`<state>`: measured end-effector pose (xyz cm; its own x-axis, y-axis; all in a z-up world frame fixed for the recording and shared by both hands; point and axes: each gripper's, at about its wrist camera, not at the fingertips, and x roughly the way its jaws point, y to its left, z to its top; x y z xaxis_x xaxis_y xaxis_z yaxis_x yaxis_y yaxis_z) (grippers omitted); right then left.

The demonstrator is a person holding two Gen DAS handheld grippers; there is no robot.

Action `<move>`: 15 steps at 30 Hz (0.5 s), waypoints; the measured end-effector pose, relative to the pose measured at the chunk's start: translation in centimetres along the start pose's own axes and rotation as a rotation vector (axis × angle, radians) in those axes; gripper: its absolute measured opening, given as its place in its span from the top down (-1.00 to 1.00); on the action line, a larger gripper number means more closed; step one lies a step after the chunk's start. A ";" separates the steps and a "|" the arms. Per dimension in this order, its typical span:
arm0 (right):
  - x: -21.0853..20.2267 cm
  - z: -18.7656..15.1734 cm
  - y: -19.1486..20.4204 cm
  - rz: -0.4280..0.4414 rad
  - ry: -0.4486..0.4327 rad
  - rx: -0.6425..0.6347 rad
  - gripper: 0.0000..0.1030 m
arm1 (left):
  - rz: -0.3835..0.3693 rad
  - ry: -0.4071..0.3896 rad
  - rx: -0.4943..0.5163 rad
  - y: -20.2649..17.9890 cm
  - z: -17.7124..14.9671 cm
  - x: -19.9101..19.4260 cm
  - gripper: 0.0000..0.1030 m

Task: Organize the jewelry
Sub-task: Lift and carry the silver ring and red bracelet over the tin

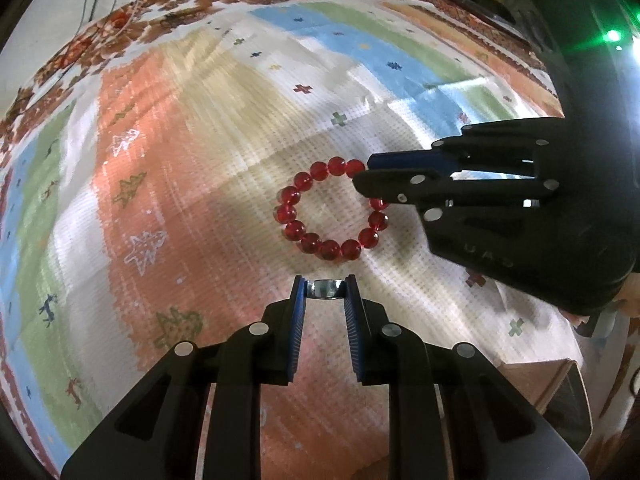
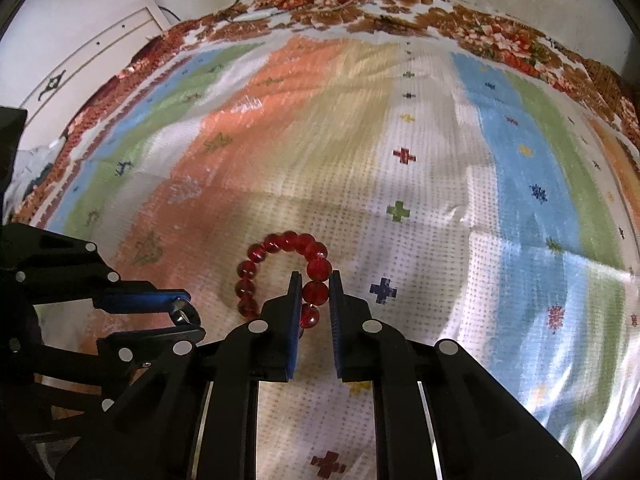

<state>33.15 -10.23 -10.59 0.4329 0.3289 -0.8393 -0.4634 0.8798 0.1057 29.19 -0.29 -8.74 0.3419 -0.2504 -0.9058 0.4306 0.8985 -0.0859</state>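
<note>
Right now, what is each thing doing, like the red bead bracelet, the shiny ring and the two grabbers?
Red round-bead bracelet: closed loop on the cloth, one side between the right gripper's fingers.
Small silver metal ring: clamped at the left gripper's fingertips.
Left gripper: shut on the ring.
Right gripper: shut on a bead.
Colourful patterned cloth: spread flat, slightly creased.

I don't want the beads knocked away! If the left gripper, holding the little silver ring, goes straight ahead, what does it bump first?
Probably the red bead bracelet. It lies just ahead of the left gripper and its silver ring, though height above the cloth is unclear.
</note>
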 end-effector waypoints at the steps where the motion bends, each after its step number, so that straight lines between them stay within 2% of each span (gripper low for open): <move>1: -0.2 0.0 0.1 0.002 -0.005 -0.001 0.73 | 0.002 -0.005 -0.006 0.0 -0.1 -0.3 0.63; 15: -4.0 -0.4 1.8 0.027 -0.079 -0.008 0.73 | 0.007 -0.106 -0.104 0.1 -0.5 -5.0 0.63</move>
<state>30.27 -10.15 -7.26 0.4796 0.3783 -0.7917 -0.4819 0.8676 0.1226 27.10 1.19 -4.41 0.4330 -0.2760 -0.8581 0.3413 0.9313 -0.1273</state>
